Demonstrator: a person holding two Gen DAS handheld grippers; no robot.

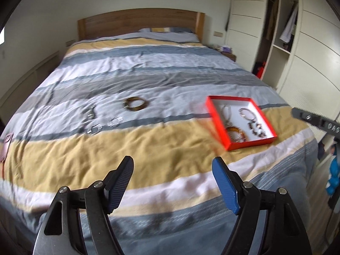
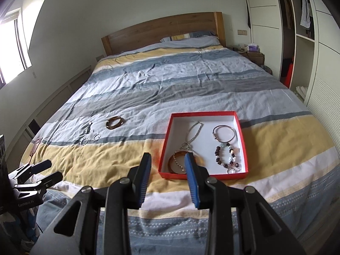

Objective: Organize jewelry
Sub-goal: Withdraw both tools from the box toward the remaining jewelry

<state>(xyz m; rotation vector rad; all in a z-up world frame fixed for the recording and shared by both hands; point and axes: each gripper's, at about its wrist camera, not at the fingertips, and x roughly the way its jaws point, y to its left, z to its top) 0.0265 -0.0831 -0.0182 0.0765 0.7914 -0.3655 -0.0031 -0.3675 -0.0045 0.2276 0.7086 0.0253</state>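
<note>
A red box [image 2: 180, 175] [image 1: 231, 146] lies on the striped duvet [image 2: 110, 159] and holds a silver chain [image 2: 194, 131], a silver bangle [image 2: 224, 133], a beaded bracelet [image 2: 223, 155] and an amber bangle [image 2: 171, 164]. Left of it on the duvet lie a brown bangle [image 2: 114, 122] [image 1: 136, 104], two small beaded rings [image 2: 84, 142] [image 2: 97, 137] and a small silver piece [image 2: 87, 128]. My right gripper [image 2: 167, 157] hovers over the box's near left corner, open and holding nothing. My left gripper [image 1: 172, 163] is wide open over the yellow stripe, also with nothing between its fingers.
The wooden headboard [image 2: 165, 29] is at the far end. White wardrobes [image 2: 265, 21] with an open shelf bay line the right side, beside a nightstand [image 2: 255, 56]. A window [image 2: 12, 46] is on the left wall. A pink tag [image 1: 6, 146] lies at the bed's left edge.
</note>
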